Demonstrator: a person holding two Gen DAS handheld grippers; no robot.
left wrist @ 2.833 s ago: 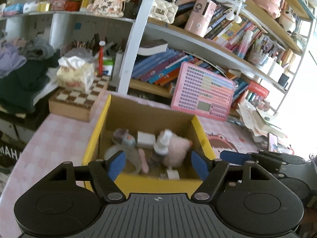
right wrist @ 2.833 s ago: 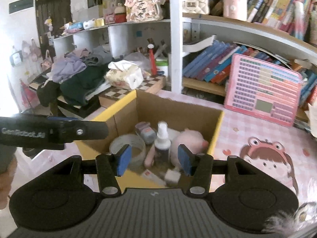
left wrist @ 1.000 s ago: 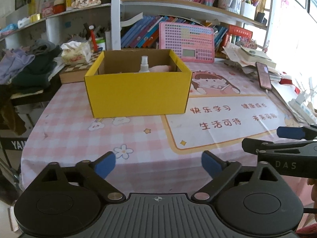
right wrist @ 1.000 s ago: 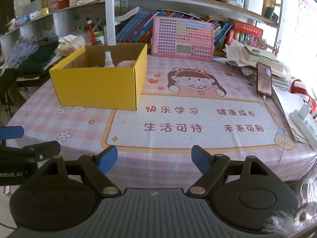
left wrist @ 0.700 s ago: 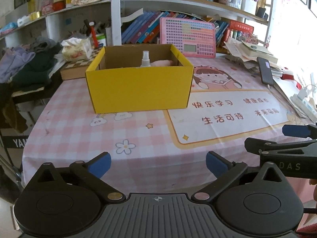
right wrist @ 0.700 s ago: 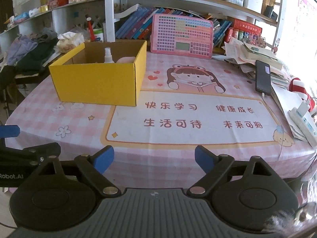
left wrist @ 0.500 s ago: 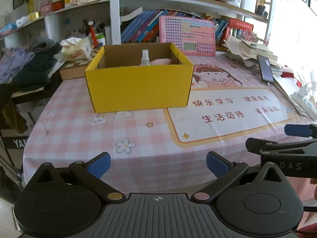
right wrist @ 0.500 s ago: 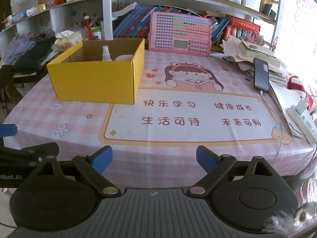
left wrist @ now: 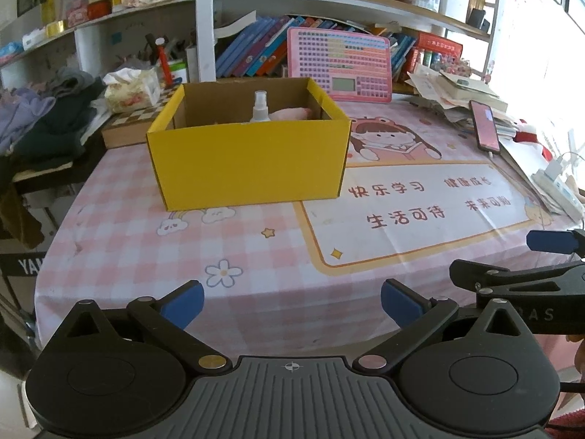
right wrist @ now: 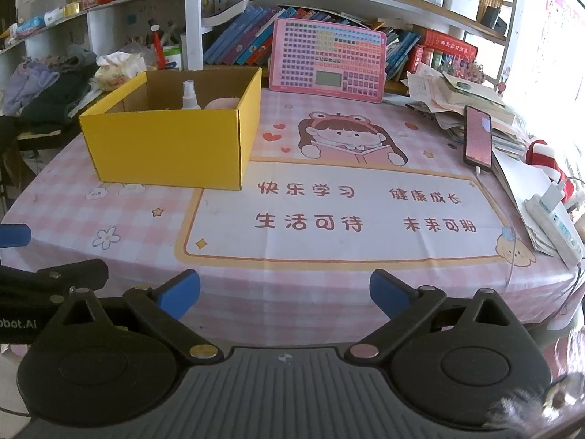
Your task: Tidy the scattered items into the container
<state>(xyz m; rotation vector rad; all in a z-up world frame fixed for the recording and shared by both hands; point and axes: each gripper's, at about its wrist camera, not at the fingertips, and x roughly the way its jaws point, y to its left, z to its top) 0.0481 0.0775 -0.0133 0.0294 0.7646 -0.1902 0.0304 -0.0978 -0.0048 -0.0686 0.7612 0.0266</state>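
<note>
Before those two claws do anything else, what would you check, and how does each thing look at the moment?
1. Left claw empty and open: ok, wide apart, nothing between the jaws.
2. Right claw empty and open: ok, its jaws have just been opening, nothing between them.
3. Yellow box upright on the table: ok.
4. Items inside the box: ok, a spray bottle and a pink soft item show above the rim; the rest is hidden by the wall.
5. Loose items left on the pink tablecloth near the box: ok, none visible.
6. Phone meant for tidying: cannot tell.
</note>
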